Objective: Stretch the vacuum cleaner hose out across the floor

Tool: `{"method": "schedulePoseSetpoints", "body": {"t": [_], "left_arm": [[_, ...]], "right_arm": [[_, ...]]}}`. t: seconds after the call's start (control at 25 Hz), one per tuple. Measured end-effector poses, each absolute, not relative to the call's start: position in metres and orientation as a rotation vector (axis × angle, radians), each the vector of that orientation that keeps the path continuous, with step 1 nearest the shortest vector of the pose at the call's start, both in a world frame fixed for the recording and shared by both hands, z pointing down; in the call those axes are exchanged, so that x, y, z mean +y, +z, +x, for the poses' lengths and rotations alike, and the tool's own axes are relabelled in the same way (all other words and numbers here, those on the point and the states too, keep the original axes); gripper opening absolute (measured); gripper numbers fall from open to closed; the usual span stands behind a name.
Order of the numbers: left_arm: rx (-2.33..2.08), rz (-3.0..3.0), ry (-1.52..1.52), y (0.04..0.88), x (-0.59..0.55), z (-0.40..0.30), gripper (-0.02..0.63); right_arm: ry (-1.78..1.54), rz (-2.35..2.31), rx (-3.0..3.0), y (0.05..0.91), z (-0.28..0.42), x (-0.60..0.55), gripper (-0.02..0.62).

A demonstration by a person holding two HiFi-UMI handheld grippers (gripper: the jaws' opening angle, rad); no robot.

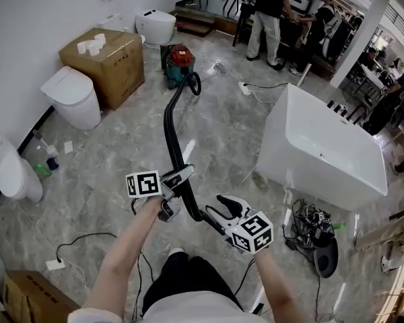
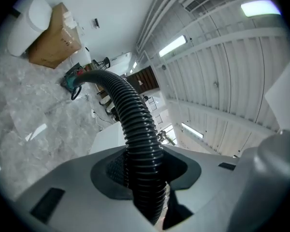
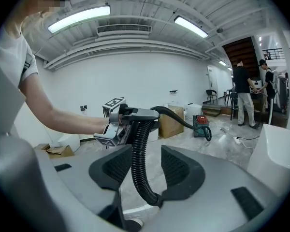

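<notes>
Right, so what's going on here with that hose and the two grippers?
A person holds a gripper in each hand, and both are on the black hose. The left gripper clamps it partway along. The right gripper holds its free end, seated deep between the jaws. From there the hose runs back in a curve to the vacuum cleaner beside the cardboard box. It isn't pulled straight yet.

The hose [image 1: 167, 123] runs from the vacuum cleaner [image 1: 180, 62], between cardboard box [image 1: 106, 62] at left and bathtub [image 1: 323, 150] at right.
</notes>
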State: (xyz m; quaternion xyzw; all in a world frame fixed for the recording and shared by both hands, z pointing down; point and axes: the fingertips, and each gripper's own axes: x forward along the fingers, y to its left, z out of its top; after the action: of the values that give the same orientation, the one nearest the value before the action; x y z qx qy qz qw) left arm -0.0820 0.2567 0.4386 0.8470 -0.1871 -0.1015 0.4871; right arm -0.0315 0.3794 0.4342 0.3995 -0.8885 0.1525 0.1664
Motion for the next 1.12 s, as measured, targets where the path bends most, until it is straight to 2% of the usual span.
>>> {"method": "schedulePoseSetpoints", "body": {"t": [1.12], "left_arm": [[-0.511, 2.418, 0.418, 0.478, 0.284, -0.065, 0.16]], "right_arm": [[0.436, 1.129, -2.53, 0.436, -0.022, 0.378, 0.193]]}}
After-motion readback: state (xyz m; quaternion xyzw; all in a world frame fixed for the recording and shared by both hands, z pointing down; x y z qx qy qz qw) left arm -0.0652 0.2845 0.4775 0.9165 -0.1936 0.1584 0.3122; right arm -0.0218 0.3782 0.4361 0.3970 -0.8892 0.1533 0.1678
